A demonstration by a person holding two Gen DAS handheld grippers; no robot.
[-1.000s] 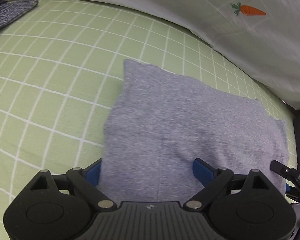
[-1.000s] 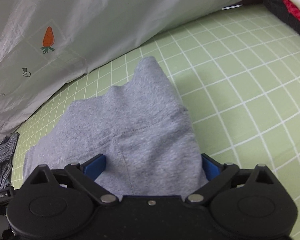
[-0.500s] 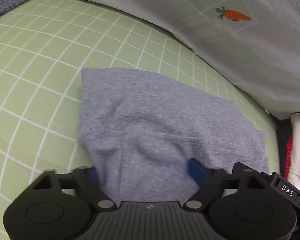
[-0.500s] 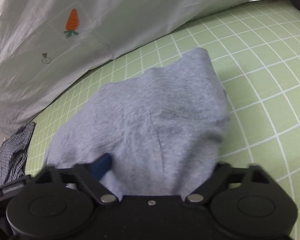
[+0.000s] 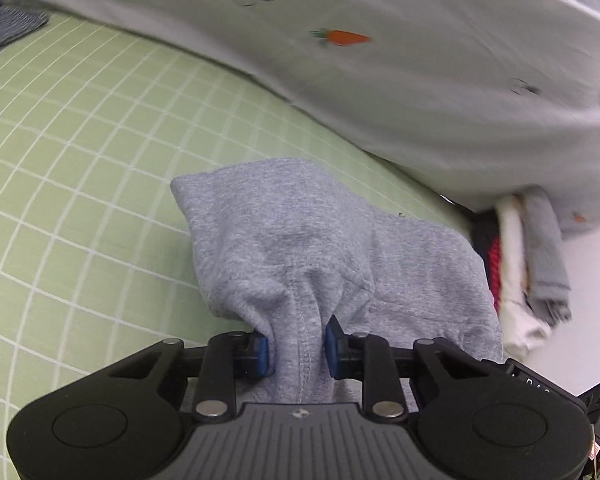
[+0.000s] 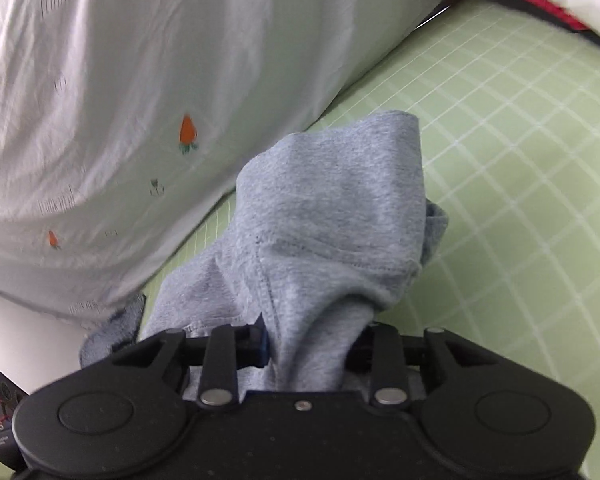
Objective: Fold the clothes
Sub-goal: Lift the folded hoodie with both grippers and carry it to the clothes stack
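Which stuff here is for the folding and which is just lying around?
For the folding:
- grey garment, bunched up
- left gripper, pinching it
- right gripper, pinching it too

Just lying about:
- carrot-print bedding
- green checked sheet
- checked cloth
- clothes pile

A white carrot-print quilt [image 5: 440, 64] fills the upper frame above the green checked bedsheet [image 5: 80, 140], with a checked cloth [image 5: 8, 28] at upper left.
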